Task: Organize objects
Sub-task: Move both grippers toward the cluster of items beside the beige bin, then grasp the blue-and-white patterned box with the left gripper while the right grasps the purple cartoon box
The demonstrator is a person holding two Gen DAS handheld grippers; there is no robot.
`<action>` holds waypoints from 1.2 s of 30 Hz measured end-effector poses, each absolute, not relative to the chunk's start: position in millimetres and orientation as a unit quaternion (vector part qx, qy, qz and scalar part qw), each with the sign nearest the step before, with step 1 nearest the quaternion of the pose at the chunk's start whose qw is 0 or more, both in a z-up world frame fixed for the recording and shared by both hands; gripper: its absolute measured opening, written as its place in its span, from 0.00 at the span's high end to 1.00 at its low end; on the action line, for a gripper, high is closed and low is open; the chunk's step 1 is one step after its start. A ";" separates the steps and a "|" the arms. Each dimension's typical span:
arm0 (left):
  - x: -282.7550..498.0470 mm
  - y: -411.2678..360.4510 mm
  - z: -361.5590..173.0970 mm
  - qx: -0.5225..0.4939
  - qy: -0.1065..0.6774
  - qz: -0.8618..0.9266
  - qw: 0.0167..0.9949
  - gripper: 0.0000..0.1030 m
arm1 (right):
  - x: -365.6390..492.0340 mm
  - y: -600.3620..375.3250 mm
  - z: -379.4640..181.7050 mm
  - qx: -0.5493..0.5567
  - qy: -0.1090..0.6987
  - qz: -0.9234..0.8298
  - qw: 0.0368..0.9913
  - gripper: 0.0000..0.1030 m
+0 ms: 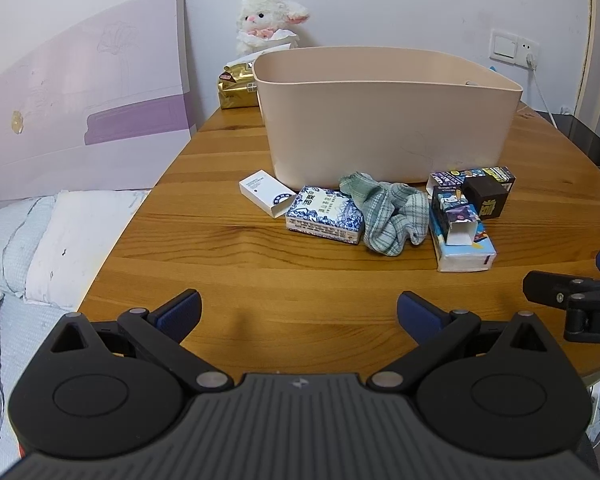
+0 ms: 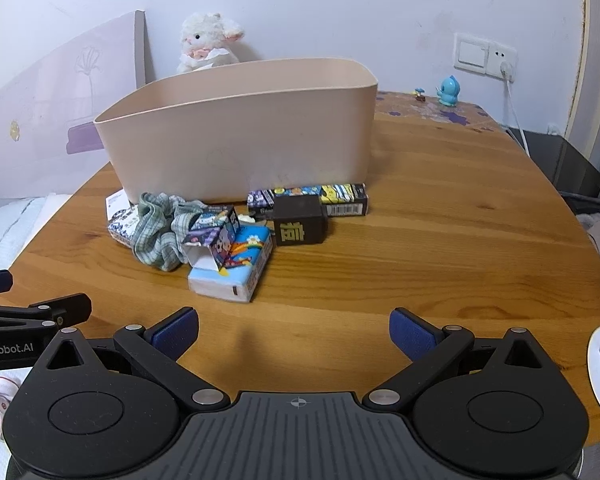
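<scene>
Your left tongs (image 1: 299,312) and right tongs (image 2: 294,330) both stand wide apart, holding nothing, above the bare near tabletop (image 1: 300,280). The clutter lies against the beige bin (image 1: 388,116): white box (image 1: 267,193), checked cloth (image 1: 392,212), tissue pack (image 1: 464,246). Only your right view shows the long printed carton (image 2: 308,199) full length, lying crosswise along the bin wall, and the blue figurine (image 2: 447,90).
</scene>
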State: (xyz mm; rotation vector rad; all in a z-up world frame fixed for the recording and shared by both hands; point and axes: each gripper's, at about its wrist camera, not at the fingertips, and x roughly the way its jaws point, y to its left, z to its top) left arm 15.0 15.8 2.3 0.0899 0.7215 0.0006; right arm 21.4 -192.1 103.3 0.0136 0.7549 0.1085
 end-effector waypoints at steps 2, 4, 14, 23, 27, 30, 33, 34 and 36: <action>19.3 17.9 0.9 0.042 0.352 0.001 0.935 0.00 | 26.5 -186.8 103.9 -0.006 0.365 0.056 0.929 0.00; 25.2 20.8 -1.1 0.036 0.353 0.002 0.935 0.00 | 31.7 -182.6 103.5 -0.010 0.364 0.059 0.930 0.00; 67.2 27.4 -5.9 0.075 0.343 -0.002 0.936 0.00 | 63.6 -159.0 104.0 -0.022 0.353 0.089 0.931 0.00; 99.8 33.5 -9.4 0.111 0.355 -0.048 0.927 0.00 | 91.1 -141.0 88.8 -0.042 0.373 0.101 0.922 0.18; 112.3 29.5 -19.9 0.112 0.374 -0.070 0.918 0.00 | 99.4 -146.8 81.6 -0.032 0.387 0.104 0.916 0.30; 121.0 25.6 -26.5 0.105 0.386 -0.087 0.912 0.00 | 101.1 -151.5 80.2 -0.028 0.387 0.110 0.915 0.39; 127.4 22.3 -30.5 0.094 0.391 -0.103 0.910 0.00 | 102.9 -155.9 79.6 -0.024 0.386 0.117 0.915 0.47; 129.2 21.4 -31.0 0.090 0.391 -0.106 0.910 0.00 | 103.8 -157.0 79.3 -0.023 0.386 0.119 0.915 0.52; 132.4 19.1 -32.6 0.081 0.391 -0.113 0.910 0.00 | 105.3 -158.9 78.4 -0.021 0.385 0.121 0.915 0.57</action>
